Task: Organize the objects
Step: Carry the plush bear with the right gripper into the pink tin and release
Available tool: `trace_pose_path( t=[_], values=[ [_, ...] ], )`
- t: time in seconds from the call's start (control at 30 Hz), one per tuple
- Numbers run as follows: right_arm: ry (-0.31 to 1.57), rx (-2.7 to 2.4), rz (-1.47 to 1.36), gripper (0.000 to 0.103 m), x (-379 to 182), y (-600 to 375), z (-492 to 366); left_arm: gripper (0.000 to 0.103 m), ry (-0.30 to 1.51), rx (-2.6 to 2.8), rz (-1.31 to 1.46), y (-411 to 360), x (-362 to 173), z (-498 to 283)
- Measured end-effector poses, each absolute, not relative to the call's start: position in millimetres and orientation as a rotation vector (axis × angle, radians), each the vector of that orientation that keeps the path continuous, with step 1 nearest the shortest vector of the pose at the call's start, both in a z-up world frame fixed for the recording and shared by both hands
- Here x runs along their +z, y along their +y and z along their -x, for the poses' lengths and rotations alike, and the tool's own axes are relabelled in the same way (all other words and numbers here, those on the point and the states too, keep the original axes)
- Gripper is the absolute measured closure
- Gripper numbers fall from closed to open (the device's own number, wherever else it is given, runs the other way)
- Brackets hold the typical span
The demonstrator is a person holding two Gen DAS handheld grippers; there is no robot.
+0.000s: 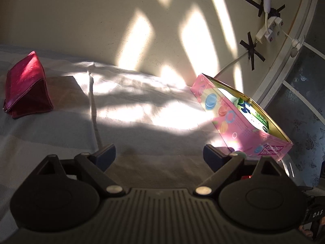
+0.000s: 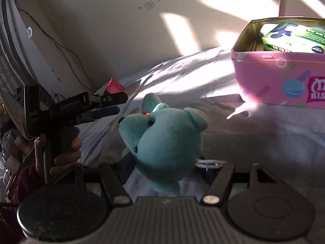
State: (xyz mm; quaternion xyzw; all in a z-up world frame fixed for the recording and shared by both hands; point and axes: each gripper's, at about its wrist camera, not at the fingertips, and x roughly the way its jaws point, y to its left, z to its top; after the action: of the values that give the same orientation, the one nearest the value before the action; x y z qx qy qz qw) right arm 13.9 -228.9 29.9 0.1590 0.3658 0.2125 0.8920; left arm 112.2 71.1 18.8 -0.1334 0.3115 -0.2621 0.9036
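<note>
Behind the teal plush bear (image 2: pixel 166 142), the right gripper (image 2: pixel 164 168) fingers stay hidden.

"DAS" on the left tongs (image 2: pixel 110 104); "BIS" on the pink tin (image 2: pixel 274 77).

Objects are set out on a bed (image 1: pixel 142 109) against a wall (image 1: pixel 91 16).

In the left wrist view, a pouch (image 1: pixel 26 87) is seen at the far left, well apart from an open tin (image 1: pixel 239 120) at the right, with a cord (image 1: pixel 93 105) laid between them; a carton (image 1: pixel 254 111) is held inside the tin, and a power strip (image 1: pixel 268 30) is fixed to the wall behind it. In the right wrist view, a plush bear (image 2: pixel 166 142) is placed in front of the tin, to its left, and the left gripper (image 2: pixel 109 105) is positioned left of the bear.
</note>
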Motion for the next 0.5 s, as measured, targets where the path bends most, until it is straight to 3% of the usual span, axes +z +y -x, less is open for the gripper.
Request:
trace_pose_path(
  t=[0.13,0.5],
  values=[
    [0.698,0.393,-0.301,0.028,34,-243,1,0.008,0.675,-0.575,0.3,66,17,-114],
    [0.625,0.429,-0.173,0.027,37,-238,15,0.008,0.691,-0.814,0.349,17,37,-75]
  ],
)
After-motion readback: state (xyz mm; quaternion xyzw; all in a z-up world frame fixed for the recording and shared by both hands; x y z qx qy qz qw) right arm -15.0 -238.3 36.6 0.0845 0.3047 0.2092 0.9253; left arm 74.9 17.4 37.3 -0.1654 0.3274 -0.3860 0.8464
